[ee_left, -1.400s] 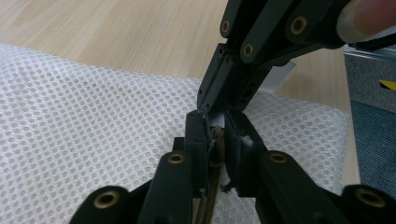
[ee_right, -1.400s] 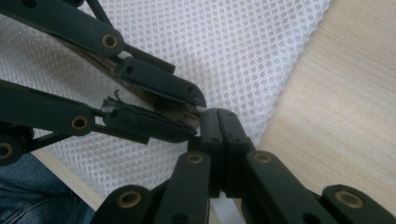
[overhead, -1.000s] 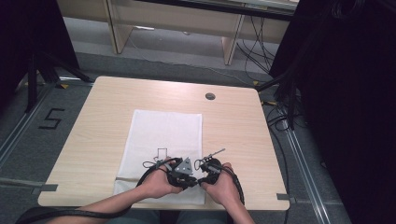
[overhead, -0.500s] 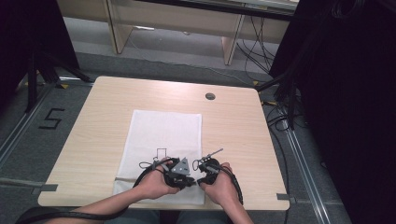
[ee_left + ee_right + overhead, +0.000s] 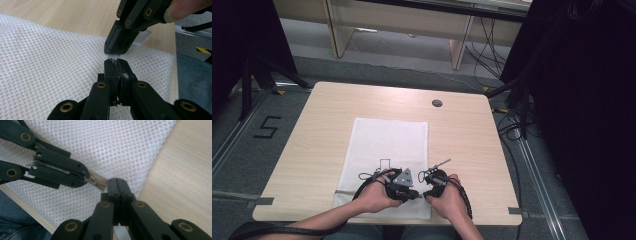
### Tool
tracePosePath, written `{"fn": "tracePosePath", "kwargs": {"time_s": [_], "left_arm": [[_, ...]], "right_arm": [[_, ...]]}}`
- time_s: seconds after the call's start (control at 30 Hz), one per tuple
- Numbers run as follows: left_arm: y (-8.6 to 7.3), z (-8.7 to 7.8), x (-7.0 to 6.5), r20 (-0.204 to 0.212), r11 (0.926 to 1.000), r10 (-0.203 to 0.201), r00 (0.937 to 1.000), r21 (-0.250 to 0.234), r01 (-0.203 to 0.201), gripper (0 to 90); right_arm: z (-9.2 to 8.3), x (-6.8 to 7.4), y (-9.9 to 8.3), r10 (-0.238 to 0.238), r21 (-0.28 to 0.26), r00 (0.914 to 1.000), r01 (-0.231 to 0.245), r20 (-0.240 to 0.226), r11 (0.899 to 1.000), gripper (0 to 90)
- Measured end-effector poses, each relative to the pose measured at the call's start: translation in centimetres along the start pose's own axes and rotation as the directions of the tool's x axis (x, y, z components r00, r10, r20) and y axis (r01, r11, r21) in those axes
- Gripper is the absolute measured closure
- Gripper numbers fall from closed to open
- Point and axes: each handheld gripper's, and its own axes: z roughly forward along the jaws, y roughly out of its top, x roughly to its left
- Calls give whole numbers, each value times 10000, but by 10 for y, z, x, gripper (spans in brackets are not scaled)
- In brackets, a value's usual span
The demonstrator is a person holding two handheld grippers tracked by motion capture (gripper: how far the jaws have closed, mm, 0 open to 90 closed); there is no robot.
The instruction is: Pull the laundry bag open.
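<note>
Mesh bag (flat) on wooden table

high view: fixed overhead, faces forward-down, far, whole light wooden table | left gripper view: low, close along its jaws | right gripper view: same, opposite side | shared: white mesh fabric bag near edge

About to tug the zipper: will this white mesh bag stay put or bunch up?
Likely floppy: the mesh bag is thin open netting lying flat on the table. Probably light, so it may slide or bunch toward the pull. The right hand-held gripper, pinching its edge, should help anchor it.
</note>
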Motion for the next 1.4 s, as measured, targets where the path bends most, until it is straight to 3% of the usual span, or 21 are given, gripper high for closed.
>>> {"fn": "tracePosePath", "kwargs": {"time_s": [0.4,0.43,0.47,0.57,0.67,0.73,0.9,1.07,1.23,1.4], "left_arm": [[-3,-8,1,-43,10000,-78,10000,62,78,871],[-2,-8,2,0,9999,111,9999,3,-111,871],[-3,-8,1,-9,9999,-119,9999,-9,119,872],[-3,-10,1,-24,9999,-120,9999,5,120,872],[-4,-10,2,-19,9999,-126,9999,-19,126,872],[-4,-11,3,-4,10000,56,10000,-28,-56,872],[-4,-12,2,-16,9999,-104,9999,-16,104,872],[-6,-16,3,2,9998,-168,9999,-56,168,872],[-6,-16,2,4,9999,-160,9999,-64,160,872],[-6,-17,3,-24,10000,-68,10000,31,69,872]], "right_arm": [[-1,-1,0,-76,-23,9998,75,-159,10000,900],[-1,-1,0,-80,-31,9998,79,-159,10000,900],[-1,-1,0,-101,-32,9998,101,-146,9999,900],[-1,1,0,70,23,9999,-70,-102,10000,900],[-1,-1,0,-193,-51,9997,192,-160,9998,900],[-1,0,0,34,13,9999,-34,-126,10000,900],[-1,-1,0,-266,-109,9996,265,-132,9996,900],[-1,1,0,3,-23,10000,-3,-93,10000,900],[-1,0,0,-134,-104,9998,132,-141,9999,900],[-1,0,0,74,3,9999,-74,-122,10000,900]]}}
